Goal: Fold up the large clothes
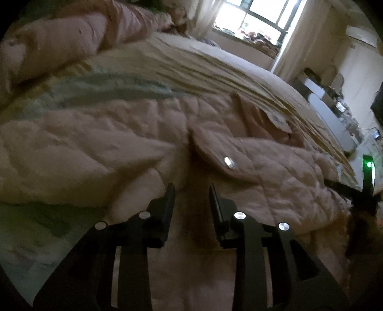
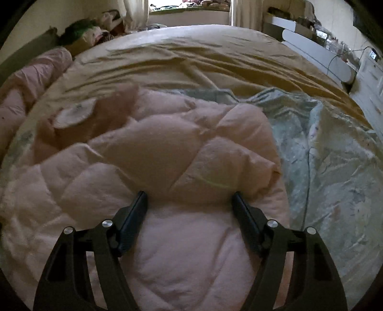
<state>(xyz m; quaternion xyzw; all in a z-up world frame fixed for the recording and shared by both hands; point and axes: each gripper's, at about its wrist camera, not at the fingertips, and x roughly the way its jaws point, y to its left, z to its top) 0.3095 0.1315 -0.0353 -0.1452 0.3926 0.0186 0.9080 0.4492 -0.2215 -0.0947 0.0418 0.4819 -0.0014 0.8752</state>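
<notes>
A pale pink quilted jacket (image 1: 107,143) lies spread over the bed, and a flap on it carries a shiny snap button (image 1: 228,161). My left gripper (image 1: 191,191) sits low at the jacket's near edge, its jaws narrow, with a ridge of pink fabric pinched between them. In the right wrist view the same jacket (image 2: 155,148) bulges in puffy panels. My right gripper (image 2: 189,198) stands wide open with its tips astride one puffy fold, which is not squeezed. A green-lit part of the right gripper (image 1: 368,167) shows at the far right edge of the left wrist view.
A wrinkled beige bedsheet (image 2: 191,55) covers the far half of the bed. A pale blue-green patterned cloth (image 2: 323,155) lies under the jacket on the right. Rolled pink bedding (image 2: 24,83) lies along the left side. A window (image 1: 258,14) and cluttered white furniture (image 2: 316,57) stand beyond.
</notes>
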